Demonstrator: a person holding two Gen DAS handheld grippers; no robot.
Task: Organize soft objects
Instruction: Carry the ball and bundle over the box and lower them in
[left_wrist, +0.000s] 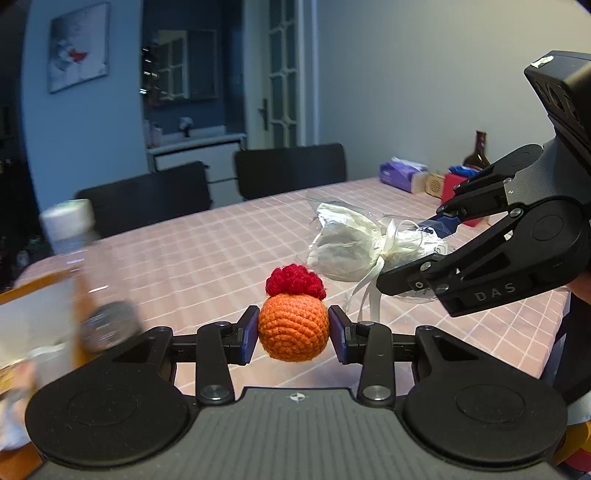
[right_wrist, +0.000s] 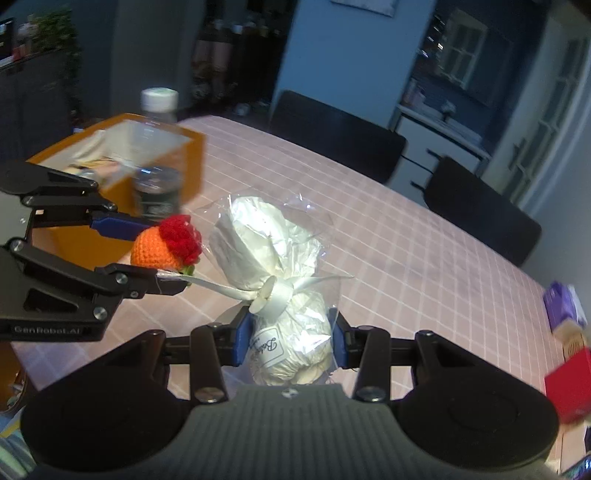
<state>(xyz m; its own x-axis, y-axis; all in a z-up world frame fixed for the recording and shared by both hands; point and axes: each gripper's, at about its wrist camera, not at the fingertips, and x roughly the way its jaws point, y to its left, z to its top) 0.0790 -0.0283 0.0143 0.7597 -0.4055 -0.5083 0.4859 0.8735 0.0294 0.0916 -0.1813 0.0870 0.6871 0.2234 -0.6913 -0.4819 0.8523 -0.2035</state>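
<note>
My left gripper is shut on an orange crochet ball with a red tuft and holds it above the pink checked table. The ball also shows in the right wrist view, between the left gripper's fingers. My right gripper is shut on a white soft bundle in clear wrap tied with a ribbon, held above the table. In the left wrist view the bundle sits in the right gripper at the right.
An orange box with an open white inside stands at the table's left end, with a clear water bottle in front of it. Two black chairs stand behind the table. A purple tissue pack, a red box and a dark bottle sit at the far right.
</note>
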